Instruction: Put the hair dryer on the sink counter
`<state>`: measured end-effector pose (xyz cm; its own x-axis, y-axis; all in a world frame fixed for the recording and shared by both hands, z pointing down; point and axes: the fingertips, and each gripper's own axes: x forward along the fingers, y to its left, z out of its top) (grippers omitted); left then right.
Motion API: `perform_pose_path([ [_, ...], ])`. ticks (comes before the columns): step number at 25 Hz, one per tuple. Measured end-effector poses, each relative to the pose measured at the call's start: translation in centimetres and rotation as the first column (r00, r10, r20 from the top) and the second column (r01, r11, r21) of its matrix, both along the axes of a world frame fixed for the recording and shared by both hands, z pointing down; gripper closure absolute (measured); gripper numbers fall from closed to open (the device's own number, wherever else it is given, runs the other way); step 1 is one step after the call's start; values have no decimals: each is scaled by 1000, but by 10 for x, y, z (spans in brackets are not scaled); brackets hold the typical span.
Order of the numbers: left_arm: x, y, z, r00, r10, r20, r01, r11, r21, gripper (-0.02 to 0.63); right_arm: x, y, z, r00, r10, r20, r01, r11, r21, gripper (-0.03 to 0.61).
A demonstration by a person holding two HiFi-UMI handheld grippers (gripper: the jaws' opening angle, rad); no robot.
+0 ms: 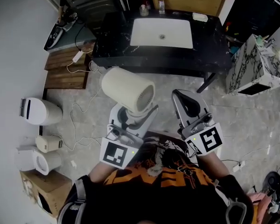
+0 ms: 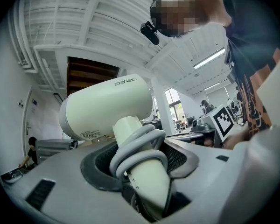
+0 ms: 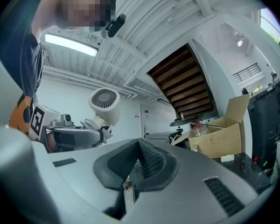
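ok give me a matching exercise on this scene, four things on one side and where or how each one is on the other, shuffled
Things:
1. hair dryer
2. right gripper
3. sink
4. cardboard box

Places or states:
a. white, set into the black counter
b. jaws together, nothing between them
c. brown, behind the sink
d. handle clamped in the left gripper, not on the counter

Pairs: 1-d, 2-b, 3-a, 4-c
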<state>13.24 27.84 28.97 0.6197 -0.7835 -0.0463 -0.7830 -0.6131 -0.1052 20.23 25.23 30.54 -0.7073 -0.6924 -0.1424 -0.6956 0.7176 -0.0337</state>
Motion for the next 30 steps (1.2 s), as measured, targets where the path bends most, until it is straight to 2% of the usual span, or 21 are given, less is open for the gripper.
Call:
perform_pose_path([
  [4, -13, -23, 6, 1000, -4, 11, 4, 1000, 3, 351, -6, -25, -2, 1000, 20, 22, -20, 1000, 4, 565],
  [10, -38, -74, 9, 1000, 7, 0, -7, 1000, 0, 351, -31, -71, 3, 999, 33, -14, -34, 999, -22, 565],
  [18, -103, -171, 15, 1000, 6, 0, -6, 1000, -26, 353, -97, -167, -4, 998, 34, -48, -34, 999, -18, 565],
  [26, -177, -266, 11, 1000, 26, -1, -26, 999, -26, 353, -170, -257, -8, 998, 60, -36, -61, 998, -30, 565],
  [30, -212, -300, 13, 999, 28, -28, -29, 999, -32, 353, -206, -289, -7, 997, 65, -38, -67, 997, -36, 565],
])
